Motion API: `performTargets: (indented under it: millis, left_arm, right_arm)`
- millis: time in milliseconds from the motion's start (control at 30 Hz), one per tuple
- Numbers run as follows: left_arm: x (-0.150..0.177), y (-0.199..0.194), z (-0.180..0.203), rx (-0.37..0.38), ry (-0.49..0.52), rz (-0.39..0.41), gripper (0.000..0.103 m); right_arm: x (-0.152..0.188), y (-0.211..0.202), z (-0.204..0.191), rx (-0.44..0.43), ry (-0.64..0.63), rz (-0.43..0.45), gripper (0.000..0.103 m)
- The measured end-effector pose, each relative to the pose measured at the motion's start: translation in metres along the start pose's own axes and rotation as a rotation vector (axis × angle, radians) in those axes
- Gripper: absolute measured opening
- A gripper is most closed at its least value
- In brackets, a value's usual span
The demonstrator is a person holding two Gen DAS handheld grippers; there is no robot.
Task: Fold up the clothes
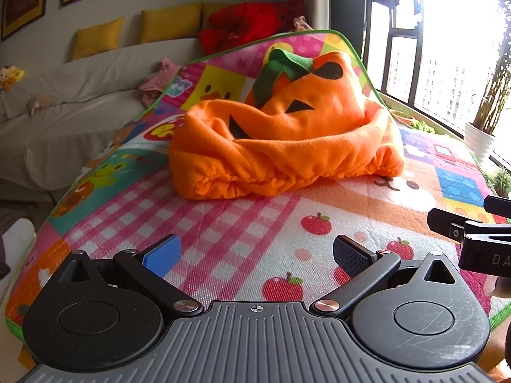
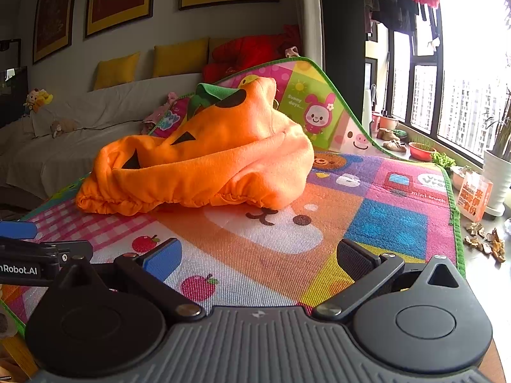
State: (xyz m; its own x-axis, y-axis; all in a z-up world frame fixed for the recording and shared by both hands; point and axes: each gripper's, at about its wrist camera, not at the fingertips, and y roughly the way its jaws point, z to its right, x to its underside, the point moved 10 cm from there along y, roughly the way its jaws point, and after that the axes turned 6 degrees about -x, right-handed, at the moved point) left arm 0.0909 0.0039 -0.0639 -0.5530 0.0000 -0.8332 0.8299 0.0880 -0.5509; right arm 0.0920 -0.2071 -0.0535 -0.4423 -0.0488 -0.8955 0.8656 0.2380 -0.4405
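An orange fleece pumpkin costume (image 1: 284, 140) with black face patches and a green leaf collar lies crumpled in a heap on a colourful play mat (image 1: 223, 223). It also shows in the right wrist view (image 2: 204, 166). My left gripper (image 1: 255, 255) is open and empty, held above the mat short of the costume's gathered hem. My right gripper (image 2: 258, 258) is open and empty, also short of the costume and to its right. The right gripper's side shows at the right edge of the left wrist view (image 1: 472, 233).
The mat (image 2: 383, 210) curls up at its far edge. A white-covered sofa (image 1: 64, 111) with yellow cushions and a red garment lies at the left and behind. Windows, plant pots (image 2: 498, 175), a red bowl and an orange bag (image 2: 476, 196) are at the right.
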Motion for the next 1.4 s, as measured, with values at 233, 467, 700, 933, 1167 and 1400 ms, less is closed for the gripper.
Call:
performTargets:
  millis: [233,467,700,933,1167,1400]
  left_arm:
    - [-0.003,0.009,-0.004,-0.005,0.014,-0.02,0.103]
    - [-0.011,0.025,-0.005,-0.008,0.046,-0.041,0.103]
    - [-0.028,0.04,-0.007,-0.025,0.082,-0.028,0.103]
    - [-0.052,0.072,-0.029,-0.114,0.12,-0.01,0.103]
    - [-0.079,0.12,-0.077,-0.288,0.102,-0.024,0.103]
    - [-0.106,0.099,-0.103,-0.365,0.127,0.063,0.103]
  right_arm:
    - [-0.014,0.013,0.005,0.011,-0.066,-0.017,0.103]
    - [-0.024,0.053,0.0,0.064,-0.266,-0.069,0.103]
    - [-0.033,0.113,-0.014,0.156,-0.532,-0.097,0.103]
    - [-0.091,0.124,0.016,0.292,-0.413,0.063,0.103]
    - [-0.084,0.136,0.031,0.354,-0.491,0.004,0.103]
    - [-0.103,0.116,0.047,0.431,-0.514,0.064,0.103]
